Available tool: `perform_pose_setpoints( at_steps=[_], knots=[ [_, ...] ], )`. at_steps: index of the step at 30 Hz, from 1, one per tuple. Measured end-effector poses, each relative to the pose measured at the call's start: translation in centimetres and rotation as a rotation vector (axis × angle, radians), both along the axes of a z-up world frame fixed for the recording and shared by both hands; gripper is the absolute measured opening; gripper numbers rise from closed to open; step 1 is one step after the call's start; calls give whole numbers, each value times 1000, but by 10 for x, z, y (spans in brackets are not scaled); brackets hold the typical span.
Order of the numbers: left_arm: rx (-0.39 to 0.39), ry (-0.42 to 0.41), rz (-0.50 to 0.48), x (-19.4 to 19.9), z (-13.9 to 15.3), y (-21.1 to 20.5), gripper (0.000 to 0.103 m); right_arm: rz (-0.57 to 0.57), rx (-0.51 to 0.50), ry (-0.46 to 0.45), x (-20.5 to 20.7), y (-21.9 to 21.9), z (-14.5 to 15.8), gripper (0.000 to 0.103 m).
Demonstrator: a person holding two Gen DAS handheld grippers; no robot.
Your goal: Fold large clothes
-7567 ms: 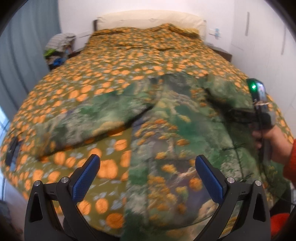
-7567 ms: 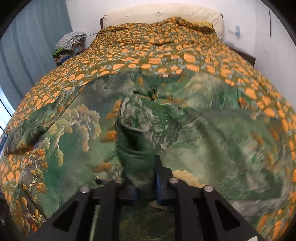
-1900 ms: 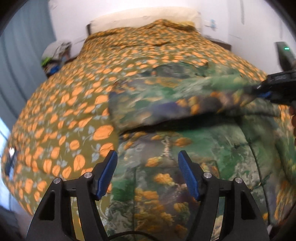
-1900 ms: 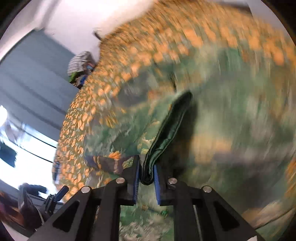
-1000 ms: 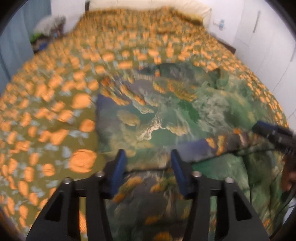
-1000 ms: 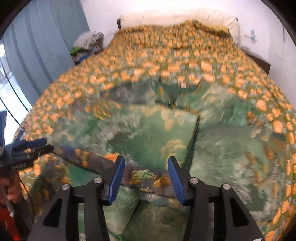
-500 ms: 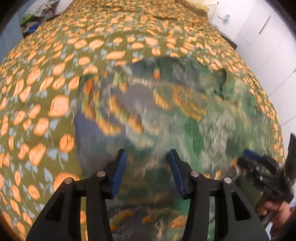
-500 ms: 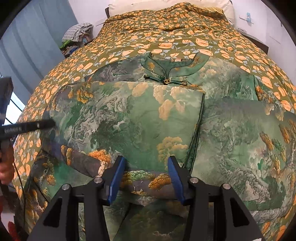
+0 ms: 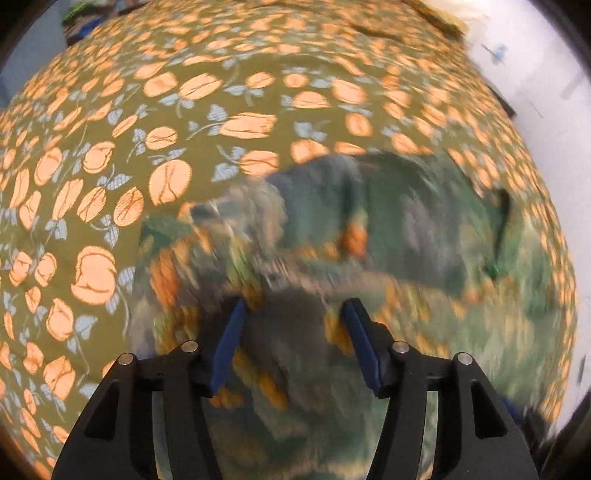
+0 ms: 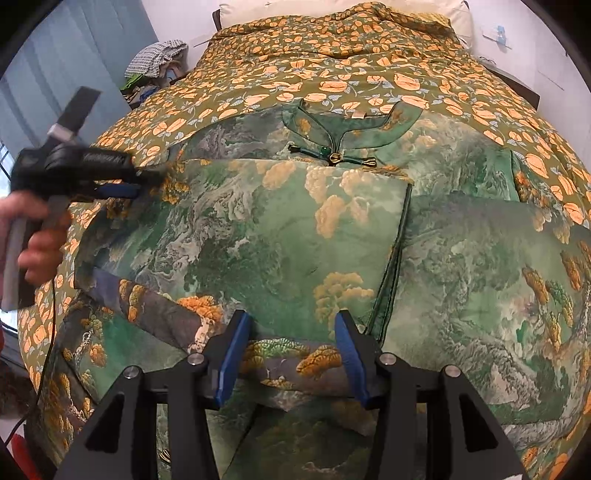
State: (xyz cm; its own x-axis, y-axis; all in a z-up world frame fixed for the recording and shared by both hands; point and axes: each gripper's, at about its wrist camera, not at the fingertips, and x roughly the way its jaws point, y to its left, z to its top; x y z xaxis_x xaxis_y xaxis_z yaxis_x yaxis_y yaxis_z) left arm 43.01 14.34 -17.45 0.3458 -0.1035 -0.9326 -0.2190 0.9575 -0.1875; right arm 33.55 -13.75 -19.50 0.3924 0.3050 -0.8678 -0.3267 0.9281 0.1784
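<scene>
A green landscape-print garment (image 10: pixel 277 229) with a stand-up collar (image 10: pixel 347 125) lies spread on the bed. Its left side is folded over the middle, and the fold ends at a dark piped edge (image 10: pixel 399 240). My right gripper (image 10: pixel 291 317) hovers open over the near hem of that flap, pads clear of the cloth. A hand (image 10: pixel 33 240) holds my left gripper (image 10: pixel 147 181) at the garment's far left corner near the shoulder. In the left wrist view the left gripper (image 9: pixel 295 306) has its jaws opening above blurred fabric (image 9: pixel 406 229); nothing is pinched between them.
An olive bedspread (image 10: pixel 332 48) with orange tulips covers the whole bed, and a pale pillow (image 10: pixel 332 7) lies at its head. A heap of clothes (image 10: pixel 159 55) sits beyond the bed's back left by a blue curtain (image 10: pixel 55 74). A dark bedside unit (image 10: pixel 517 81) stands at the right.
The right gripper, earlier shut on the garment's edge, has let it go and the flap now lies folded over. The left gripper travelled toward the collar end with its jaws widening.
</scene>
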Motion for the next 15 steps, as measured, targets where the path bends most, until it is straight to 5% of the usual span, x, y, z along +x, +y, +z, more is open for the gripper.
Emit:
perform_pose_setpoints(
  at_steps=[5, 8, 15],
  knots=[
    [-23, -43, 102, 1, 2, 19, 63, -16, -3, -7, -1, 1, 5, 49],
    [-65, -138, 132, -23, 27, 33, 75, -38, 32, -41, -9, -4, 18, 49],
    [-12, -197, -48, -128, 60, 37, 82, -89, 37, -85, -49, -41, 41, 66]
  ],
)
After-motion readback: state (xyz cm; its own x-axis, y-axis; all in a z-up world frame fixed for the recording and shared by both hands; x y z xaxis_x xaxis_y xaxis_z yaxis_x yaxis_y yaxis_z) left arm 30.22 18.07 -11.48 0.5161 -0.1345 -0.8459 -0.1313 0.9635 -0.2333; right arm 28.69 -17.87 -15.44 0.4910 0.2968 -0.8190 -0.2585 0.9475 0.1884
